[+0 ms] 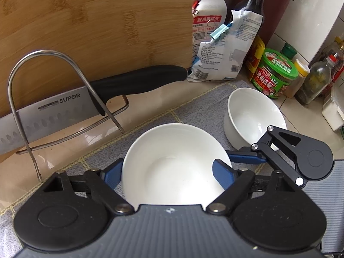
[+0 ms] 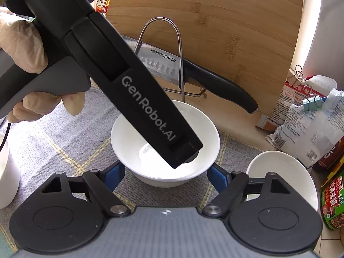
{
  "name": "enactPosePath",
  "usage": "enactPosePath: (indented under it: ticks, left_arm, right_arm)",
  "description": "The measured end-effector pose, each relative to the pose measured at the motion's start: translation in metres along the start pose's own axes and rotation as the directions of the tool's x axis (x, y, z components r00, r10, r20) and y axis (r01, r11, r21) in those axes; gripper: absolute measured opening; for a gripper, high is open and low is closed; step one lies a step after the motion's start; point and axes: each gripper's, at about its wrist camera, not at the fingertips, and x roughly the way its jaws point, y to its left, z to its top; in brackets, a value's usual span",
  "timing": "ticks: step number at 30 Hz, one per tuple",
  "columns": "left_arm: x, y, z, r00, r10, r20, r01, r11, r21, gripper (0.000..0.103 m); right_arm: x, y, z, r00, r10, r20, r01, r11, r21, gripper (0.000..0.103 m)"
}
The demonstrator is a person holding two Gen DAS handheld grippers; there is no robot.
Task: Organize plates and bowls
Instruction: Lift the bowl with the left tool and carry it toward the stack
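Straddling a white bowl on the bench, the left gripper fingers spread wide, gripping nothing; right gripper equally open nearby. Second bowl beyond the right finger, unstacked; organizing seems barely begun.

On the bench a checked mat carries two bowls: the near bowl sits between the fingers of the left claw, and the second bowl stands at its 2 o'clock, just beside it. In the left wrist view the right claw reaches in from 3 o'clock between the two bowls. A wire rack stands off the mat at 10 o'clock with a knife through it. Behind the rack leans a cutting board. At 1 o'clock lie clipped bags, with a sauce bottle behind them and a jar to their right.
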Motion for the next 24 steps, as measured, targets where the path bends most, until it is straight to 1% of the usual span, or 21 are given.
enactPosePath:
  ticks: [14,24]
  left_arm:
    - [-0.013,-0.005,-0.007,1.000,0.002,0.001,-0.002,1.000,0.006,0.086]
    - [-0.031,-0.015,-0.011,1.000,0.023,0.016,-0.023,1.000,0.014,0.086]
  right_arm:
    - [-0.016,0.006,0.001,1.000,0.009,0.003,-0.009,1.000,-0.017,0.086]
    - [-0.035,0.012,0.003,1.000,0.013,0.025,-0.012,0.999,-0.038,0.086]
